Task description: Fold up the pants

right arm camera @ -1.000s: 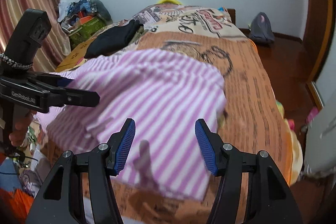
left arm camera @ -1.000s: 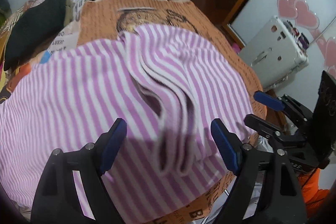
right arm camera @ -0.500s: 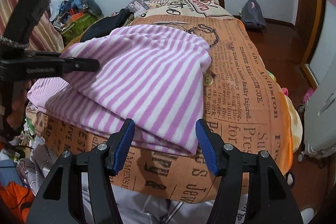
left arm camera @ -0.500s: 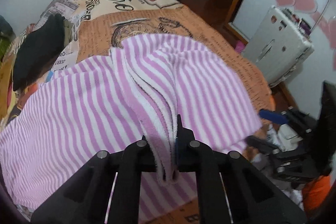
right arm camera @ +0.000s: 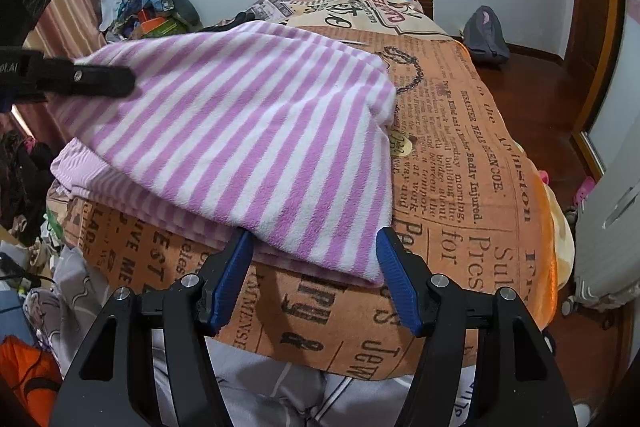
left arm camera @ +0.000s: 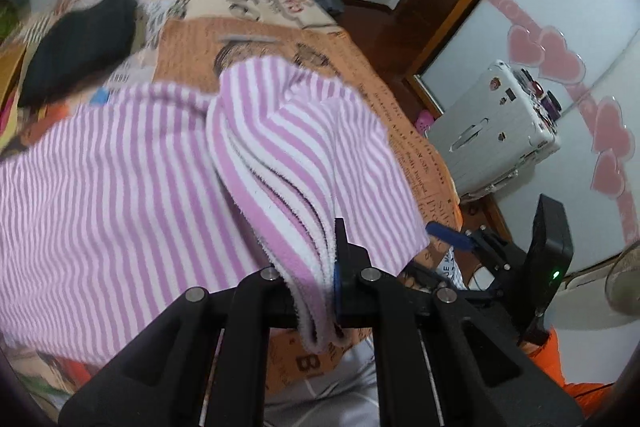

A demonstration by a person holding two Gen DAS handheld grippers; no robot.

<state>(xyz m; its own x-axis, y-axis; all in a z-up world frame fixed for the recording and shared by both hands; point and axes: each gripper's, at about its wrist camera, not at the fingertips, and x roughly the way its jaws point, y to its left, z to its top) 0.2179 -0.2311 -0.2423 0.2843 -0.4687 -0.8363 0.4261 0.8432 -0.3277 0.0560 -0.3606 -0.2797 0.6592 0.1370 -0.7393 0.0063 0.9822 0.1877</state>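
Observation:
The pink-and-white striped pants lie on the bed, partly folded over themselves. My left gripper is shut on a bunched stack of the pants' edges and holds it raised at the near edge of the bed. In the right wrist view the pants drape as a folded layer over the bed's near corner. My right gripper is open and empty, its blue pads either side of the pants' near hem. The left gripper also shows in the right wrist view, and the right gripper in the left wrist view.
The bed has an orange newspaper-print cover. A black garment lies at its far left. A white suitcase stands on the floor at right, a grey bag by the far wall, clutter at left.
My left gripper closed on the bunched pants edges and has lifted them. My right gripper stayed open and came down close to the near hem.

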